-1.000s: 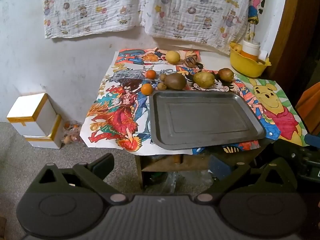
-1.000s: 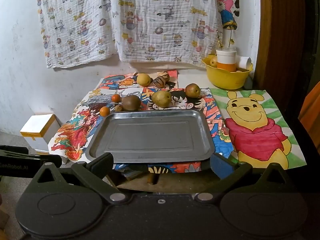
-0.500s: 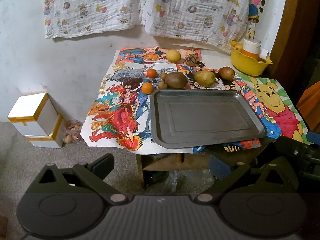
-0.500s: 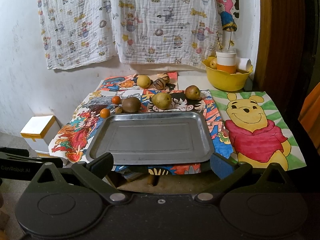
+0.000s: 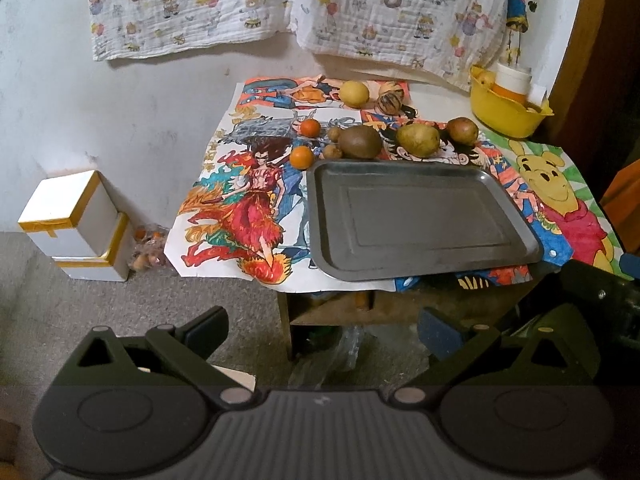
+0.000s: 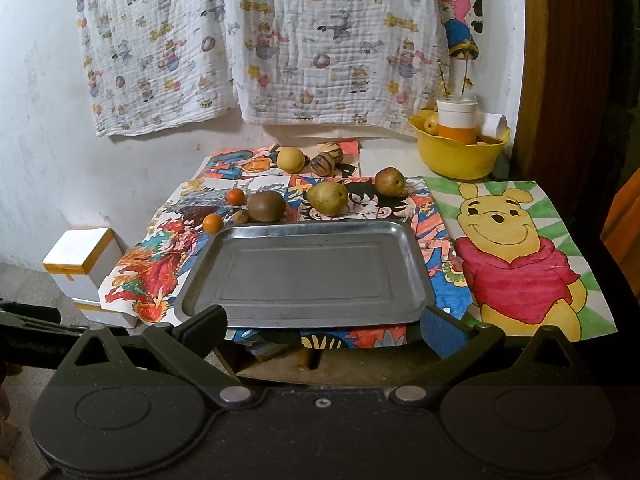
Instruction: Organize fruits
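Observation:
An empty grey metal tray (image 5: 420, 268) (image 6: 304, 312) lies on a small table covered with cartoon posters. Behind it lie several fruits: two small oranges (image 5: 301, 157) (image 6: 212, 223), a brown kiwi-like fruit (image 5: 360, 142) (image 6: 265, 206), a green pear (image 5: 417, 140) (image 6: 328, 198), a reddish pear (image 5: 462, 130) (image 6: 389, 181), a yellow lemon (image 5: 353, 94) (image 6: 291, 159) and striped fruits (image 5: 389, 103) (image 6: 322, 165). My left gripper (image 5: 322, 328) is open and empty, short of the table's front edge. My right gripper (image 6: 322, 330) is open and empty at the tray's near edge.
A yellow bowl (image 5: 508, 114) (image 6: 460, 156) with a cup and fruit stands at the back right corner. White boxes (image 5: 76, 224) (image 6: 84, 268) are stacked on the floor left of the table. Patterned cloths hang on the wall behind. A wooden panel (image 6: 568, 80) stands on the right.
Both grippers have moved a little closer to the table; the right one has come up to the tray's near edge. Nothing on the table has moved.

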Available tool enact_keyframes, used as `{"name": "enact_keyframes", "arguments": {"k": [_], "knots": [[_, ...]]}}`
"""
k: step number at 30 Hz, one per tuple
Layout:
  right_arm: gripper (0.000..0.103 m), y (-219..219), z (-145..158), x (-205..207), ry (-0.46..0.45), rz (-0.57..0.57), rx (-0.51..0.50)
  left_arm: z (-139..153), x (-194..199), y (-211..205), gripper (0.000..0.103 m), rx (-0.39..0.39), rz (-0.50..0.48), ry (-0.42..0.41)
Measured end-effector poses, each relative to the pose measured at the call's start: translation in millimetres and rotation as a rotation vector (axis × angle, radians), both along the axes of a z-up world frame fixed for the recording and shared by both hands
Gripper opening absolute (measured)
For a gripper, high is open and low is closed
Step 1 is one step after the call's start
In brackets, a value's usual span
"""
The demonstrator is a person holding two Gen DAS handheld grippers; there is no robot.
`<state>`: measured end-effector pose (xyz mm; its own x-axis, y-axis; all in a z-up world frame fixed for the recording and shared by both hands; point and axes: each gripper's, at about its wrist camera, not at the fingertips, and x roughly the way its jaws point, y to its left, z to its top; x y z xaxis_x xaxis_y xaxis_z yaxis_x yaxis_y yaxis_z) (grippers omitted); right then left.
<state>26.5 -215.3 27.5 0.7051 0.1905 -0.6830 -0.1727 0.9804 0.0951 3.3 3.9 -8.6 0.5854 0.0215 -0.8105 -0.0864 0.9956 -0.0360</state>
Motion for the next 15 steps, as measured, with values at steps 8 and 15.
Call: {"name": "enact_keyframes", "arguments": {"k": [8, 15], "knots": [[0.103, -0.5, -2.5, 3.0, 0.014, -0.002, 0.001, -1.1, 3.1, 2.1, 0.102, -0.001, 0.021, 0.017], [0.103, -5.4, -5.2, 5.4, 0.029, 0.004, 0.007, -2.7, 4.9, 2.3, 0.102, -0.007, 0.032, 0.027]]}}
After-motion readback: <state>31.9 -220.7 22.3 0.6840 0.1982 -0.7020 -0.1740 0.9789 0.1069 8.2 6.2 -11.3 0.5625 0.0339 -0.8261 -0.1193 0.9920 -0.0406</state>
